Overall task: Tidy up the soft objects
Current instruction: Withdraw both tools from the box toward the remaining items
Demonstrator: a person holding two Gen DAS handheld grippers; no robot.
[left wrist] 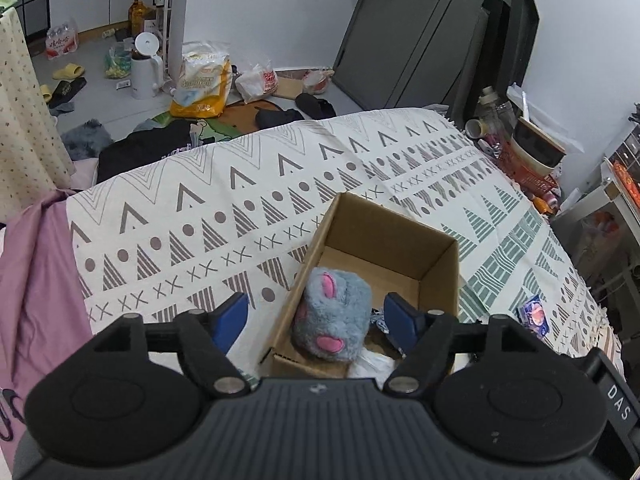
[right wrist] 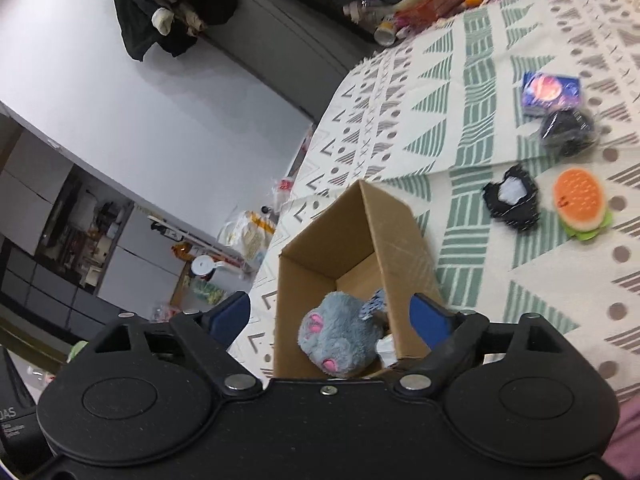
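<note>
A grey plush toy with pink paws [left wrist: 332, 314] [right wrist: 340, 336] lies inside an open cardboard box [left wrist: 400, 236] [right wrist: 396, 236] on the patterned bedspread. My left gripper [left wrist: 316, 316] hangs open above the box, its blue fingers [left wrist: 230, 320] spread either side of the toy without touching it. My right gripper [right wrist: 332, 316] is also open over the box's near end, holding nothing. In the right wrist view a burger-shaped soft toy [right wrist: 580, 204], a black-and-white fabric piece [right wrist: 512, 200], a black bundle in clear wrap [right wrist: 568, 130] and a blue packet [right wrist: 550, 94] [left wrist: 534, 316] lie on the bedspread to the right.
White and dotted fabric items [left wrist: 376, 360] lie in the box beside the plush. A pink sheet [left wrist: 36, 280] covers the bed's left side. Bags, slippers and a kettle [left wrist: 146, 66] litter the floor beyond the bed. A cluttered shelf [left wrist: 532, 160] stands at the far right.
</note>
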